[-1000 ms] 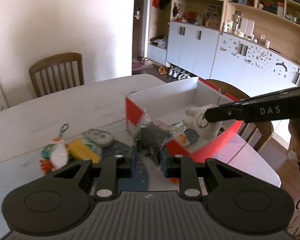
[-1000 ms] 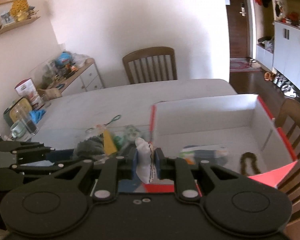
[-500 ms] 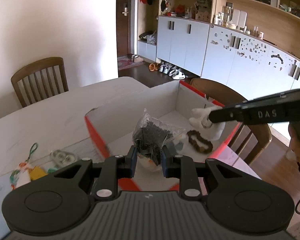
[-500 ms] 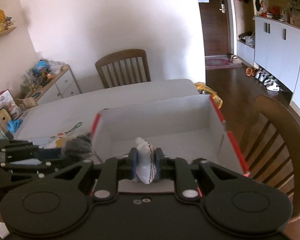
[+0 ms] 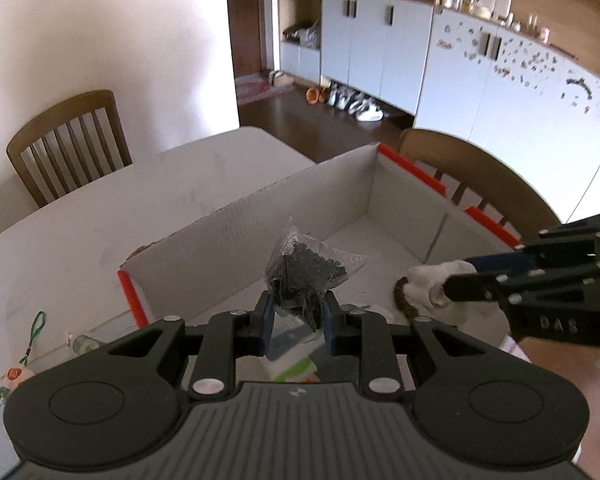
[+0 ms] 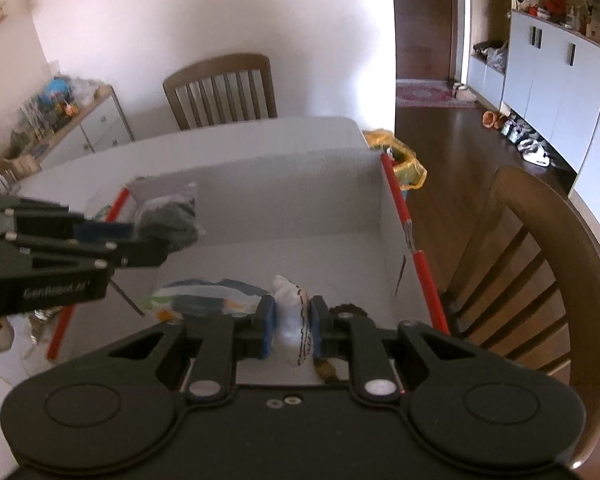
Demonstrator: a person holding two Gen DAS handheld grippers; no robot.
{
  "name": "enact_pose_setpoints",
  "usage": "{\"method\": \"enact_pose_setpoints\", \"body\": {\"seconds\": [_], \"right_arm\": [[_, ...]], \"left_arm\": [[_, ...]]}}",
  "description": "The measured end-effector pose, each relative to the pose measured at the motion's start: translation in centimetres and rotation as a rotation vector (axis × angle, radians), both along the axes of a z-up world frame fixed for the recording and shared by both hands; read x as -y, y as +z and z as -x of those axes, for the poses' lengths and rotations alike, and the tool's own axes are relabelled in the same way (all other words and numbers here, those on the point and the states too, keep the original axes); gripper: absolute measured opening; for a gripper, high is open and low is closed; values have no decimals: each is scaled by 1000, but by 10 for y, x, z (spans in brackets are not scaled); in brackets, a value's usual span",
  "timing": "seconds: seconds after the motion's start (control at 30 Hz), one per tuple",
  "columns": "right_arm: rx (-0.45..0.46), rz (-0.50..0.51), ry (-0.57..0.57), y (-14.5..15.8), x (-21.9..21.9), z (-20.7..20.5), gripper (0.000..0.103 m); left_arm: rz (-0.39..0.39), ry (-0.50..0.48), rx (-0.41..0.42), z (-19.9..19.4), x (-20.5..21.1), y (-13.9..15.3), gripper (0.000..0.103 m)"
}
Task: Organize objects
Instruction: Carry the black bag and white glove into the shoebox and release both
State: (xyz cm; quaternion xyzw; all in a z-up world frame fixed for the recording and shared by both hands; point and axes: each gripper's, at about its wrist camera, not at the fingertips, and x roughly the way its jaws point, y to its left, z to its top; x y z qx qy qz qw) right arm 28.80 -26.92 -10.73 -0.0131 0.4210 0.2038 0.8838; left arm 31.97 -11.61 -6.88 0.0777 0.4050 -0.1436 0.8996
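Note:
A clear bag of small black pieces [image 5: 300,276] is pinched in my left gripper [image 5: 294,320], which hangs over the open box [image 5: 260,204], white inside and red outside. The right wrist view shows that left gripper [image 6: 140,244] and its bag [image 6: 168,220] at the box's left end. My right gripper [image 6: 292,324] is shut on a small white soft thing [image 6: 290,308] over the box's near right part. In the left wrist view it comes in from the right [image 5: 440,296]. On the box floor lie a flat blue, white and green packet [image 6: 208,296] and a brown bead bracelet [image 6: 346,310].
The box sits on a pale table [image 5: 120,208]. Left of the box lie a keychain with a green strap [image 5: 32,340] and a small clear item [image 5: 84,344]. Wooden chairs stand at the far side [image 5: 68,144] and close to the right [image 6: 540,264]. A yellow bag [image 6: 400,160] sits beyond the table.
Both grippers have carried their loads rightward from beside the loose items to above the box's inside, and sit lower. Neither grip has changed.

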Motion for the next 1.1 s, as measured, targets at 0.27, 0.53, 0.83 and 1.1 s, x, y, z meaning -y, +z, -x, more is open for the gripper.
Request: {"method": "enact_pose_setpoints", "body": {"seconds": [0.27,0.53,0.83,1.1], "right_arm": [[-48,51,43,-18,-4,-17,17],[-80,105,76,-30,-10,-27,17],[-99,126,85,-39,-11,-34,20],[-105,122,65,-42,-8,-36,26]], "left_arm": [[-59,42,-95,-37,5,-25,24],[-84,87,-209,-62,7,-47,24],[-110,89,-280,-74,11,-62,24],[-101,78,-283,-71,9,-63,28]]}}
